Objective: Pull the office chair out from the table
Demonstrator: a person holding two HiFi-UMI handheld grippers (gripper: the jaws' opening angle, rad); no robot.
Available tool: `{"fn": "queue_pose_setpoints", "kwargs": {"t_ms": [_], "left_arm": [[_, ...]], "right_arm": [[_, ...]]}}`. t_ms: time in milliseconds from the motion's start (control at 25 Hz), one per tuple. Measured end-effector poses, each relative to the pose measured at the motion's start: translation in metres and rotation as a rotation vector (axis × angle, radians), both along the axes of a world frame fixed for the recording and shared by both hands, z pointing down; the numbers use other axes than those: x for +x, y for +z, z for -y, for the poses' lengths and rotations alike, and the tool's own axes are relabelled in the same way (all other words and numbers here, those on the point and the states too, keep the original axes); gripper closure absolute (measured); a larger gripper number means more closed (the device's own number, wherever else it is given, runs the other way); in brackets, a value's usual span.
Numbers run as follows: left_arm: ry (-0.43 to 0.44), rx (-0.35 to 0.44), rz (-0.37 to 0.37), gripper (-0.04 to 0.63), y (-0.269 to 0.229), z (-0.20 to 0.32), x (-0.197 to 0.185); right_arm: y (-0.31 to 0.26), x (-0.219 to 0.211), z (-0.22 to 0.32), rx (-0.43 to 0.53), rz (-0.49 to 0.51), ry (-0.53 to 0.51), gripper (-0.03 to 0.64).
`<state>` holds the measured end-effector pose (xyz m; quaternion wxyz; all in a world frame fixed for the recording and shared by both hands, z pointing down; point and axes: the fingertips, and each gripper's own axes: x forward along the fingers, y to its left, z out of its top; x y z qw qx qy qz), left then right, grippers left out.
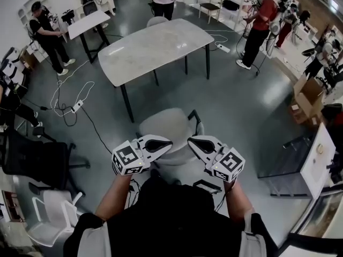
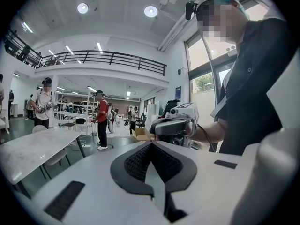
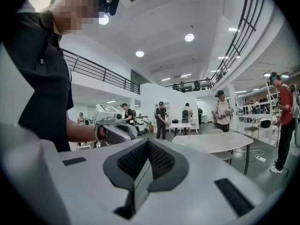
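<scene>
— What is the room looking like?
— A glossy grey floor (image 1: 241,106) is spreading under a pale table (image 1: 155,44). Cables (image 1: 69,98) are trailing and people (image 1: 262,20) are standing around.
— And the office chair (image 1: 167,126)?
— It is standing apart from the table, just ahead of the grippers.
— The grippers?
— The left gripper (image 1: 163,143) and right gripper (image 1: 193,142) are pointing at each other above the chair's back. Their jaws are pressing together, holding nothing, and the cubes (image 1: 127,157) are showing black-and-white square markers.

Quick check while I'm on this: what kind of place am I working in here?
Likely a big open workshop or lab hall, not a home: a bare grey floor with loose extension cords, a balcony railing overhead, and several other people standing at work, like the person in red.
</scene>
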<state>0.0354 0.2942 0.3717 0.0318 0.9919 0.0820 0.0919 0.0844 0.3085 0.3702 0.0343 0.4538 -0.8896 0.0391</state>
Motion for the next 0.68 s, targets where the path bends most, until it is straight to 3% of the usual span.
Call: {"fn": "queue_pose_setpoints", "kwargs": {"t_ms": [680], "left_arm": [[-0.005,-0.013,0.006,0.583,0.002,0.006,-0.010]], "right_arm": [[0.007,-0.012,0.012,-0.021,-0.039,-0.016,0.598]]}}
